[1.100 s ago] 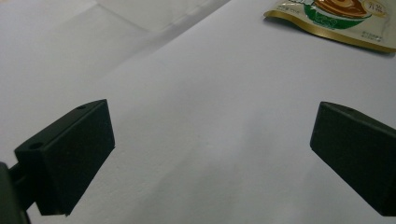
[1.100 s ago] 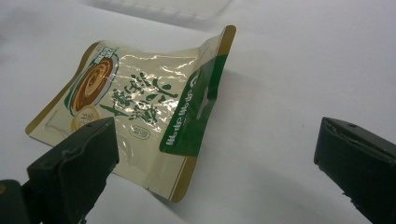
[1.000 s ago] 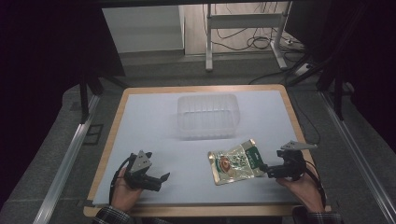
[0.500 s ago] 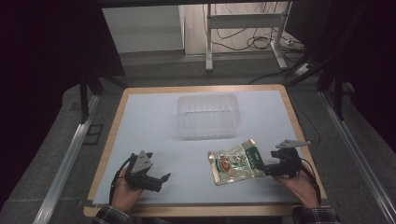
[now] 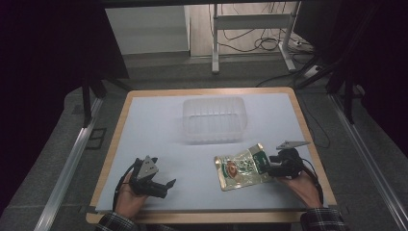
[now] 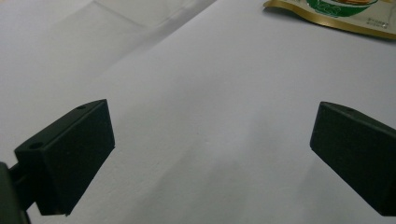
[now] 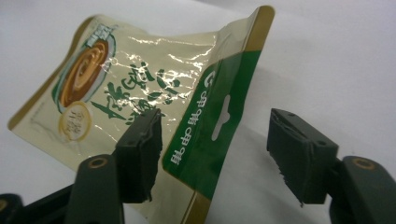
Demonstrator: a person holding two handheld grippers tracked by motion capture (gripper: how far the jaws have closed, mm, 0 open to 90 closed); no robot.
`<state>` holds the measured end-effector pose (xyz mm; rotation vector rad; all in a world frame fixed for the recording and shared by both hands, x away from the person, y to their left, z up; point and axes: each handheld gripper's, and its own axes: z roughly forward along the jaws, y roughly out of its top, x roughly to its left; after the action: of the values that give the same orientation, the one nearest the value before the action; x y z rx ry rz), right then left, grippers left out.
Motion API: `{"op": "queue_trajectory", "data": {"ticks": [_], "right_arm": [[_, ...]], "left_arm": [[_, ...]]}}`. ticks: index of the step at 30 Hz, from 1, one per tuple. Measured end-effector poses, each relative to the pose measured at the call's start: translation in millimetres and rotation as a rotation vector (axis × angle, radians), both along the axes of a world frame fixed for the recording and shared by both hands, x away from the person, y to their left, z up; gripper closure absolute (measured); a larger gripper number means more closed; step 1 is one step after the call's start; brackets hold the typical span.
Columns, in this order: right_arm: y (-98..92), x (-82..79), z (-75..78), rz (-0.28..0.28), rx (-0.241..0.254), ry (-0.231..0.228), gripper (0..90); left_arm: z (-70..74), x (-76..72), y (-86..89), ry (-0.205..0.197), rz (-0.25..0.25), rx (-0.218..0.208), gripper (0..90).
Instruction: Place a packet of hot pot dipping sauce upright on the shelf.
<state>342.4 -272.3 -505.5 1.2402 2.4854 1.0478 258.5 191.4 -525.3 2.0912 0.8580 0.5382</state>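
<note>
A cream and green snack pouch lies flat on the white table top, near the front right. My right gripper is at its right end. In the right gripper view the pouch's green header lies between the jaws of the right gripper. These jaws have just been closing, but the pads stand apart from the foil. My left gripper rests at the front left, open with nothing between its fingers. A corner of the pouch shows far off in the left gripper view.
A clear plastic tub stands upright behind the pouch, at the middle of the table. The wooden table rim runs close to the right hand. Cables and a metal frame lie on the floor beyond the table.
The right gripper slid left onto the pouch's right end and its jaws narrowed around the green header. The left gripper and the pouch stayed where they were.
</note>
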Motion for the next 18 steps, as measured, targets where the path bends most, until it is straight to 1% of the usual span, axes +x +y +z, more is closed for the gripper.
{"op": "queue_trajectory", "data": {"ticks": [3, 7, 8, 10, 11, 13, 14, 15, 16, 17, 18], "right_arm": [[3.6, 2.3, -2.1, 0.008, -0.02, 0.01, 41.7], [6.7, 4.9, -1.9, 0.028, -0.02, 0.022, 48.9], [8.7, 6.4, -2.4, 0.033, -0.013, 0.035, 51.1], [9.9, 7.5, -2.9, 0.037, -0.014, 0.042, 52.5], [13.1, 9.0, -4.0, 0.045, -0.016, 0.058, 54.7], [13.9, 9.6, -4.2, 0.049, -0.016, 0.059, 55.9], [15.9, 10.3, -3.9, 0.044, -0.019, 0.063, 59.8], [15.9, 10.3, -3.9, 0.044, -0.019, 0.063, 59.8], [16.7, 11.5, -2.8, 0.048, -0.006, 0.069, 65.9], [17.0, 11.6, -2.3, 0.045, -0.003, 0.072, 68.6], [17.0, 11.6, -2.3, 0.045, -0.003, 0.072, 68.6]], "left_arm": [[-0.2, 0.0, -0.4, 0.001, -0.001, 0.002, 0.0], [-0.4, 0.0, -0.9, 0.001, -0.002, 0.005, 0.0], [-0.4, 0.0, -0.9, 0.001, -0.002, 0.005, 0.0], [-0.5, 0.0, -0.9, 0.001, -0.003, 0.005, 0.0], [-0.5, 0.1, -0.9, 0.001, -0.003, 0.006, 0.0], [-0.5, 0.0, -0.9, 0.001, -0.003, 0.006, 0.0], [-0.5, 0.0, -0.9, 0.001, -0.003, 0.006, 0.0], [-0.6, 0.0, -1.1, 0.002, -0.003, 0.005, 0.0], [-0.7, 0.0, -1.2, 0.003, -0.004, 0.006, 0.0], [-0.8, 0.0, -1.2, 0.003, -0.004, 0.007, 0.0], [-0.7, 0.0, -1.3, 0.003, -0.005, 0.008, 0.0]]}}
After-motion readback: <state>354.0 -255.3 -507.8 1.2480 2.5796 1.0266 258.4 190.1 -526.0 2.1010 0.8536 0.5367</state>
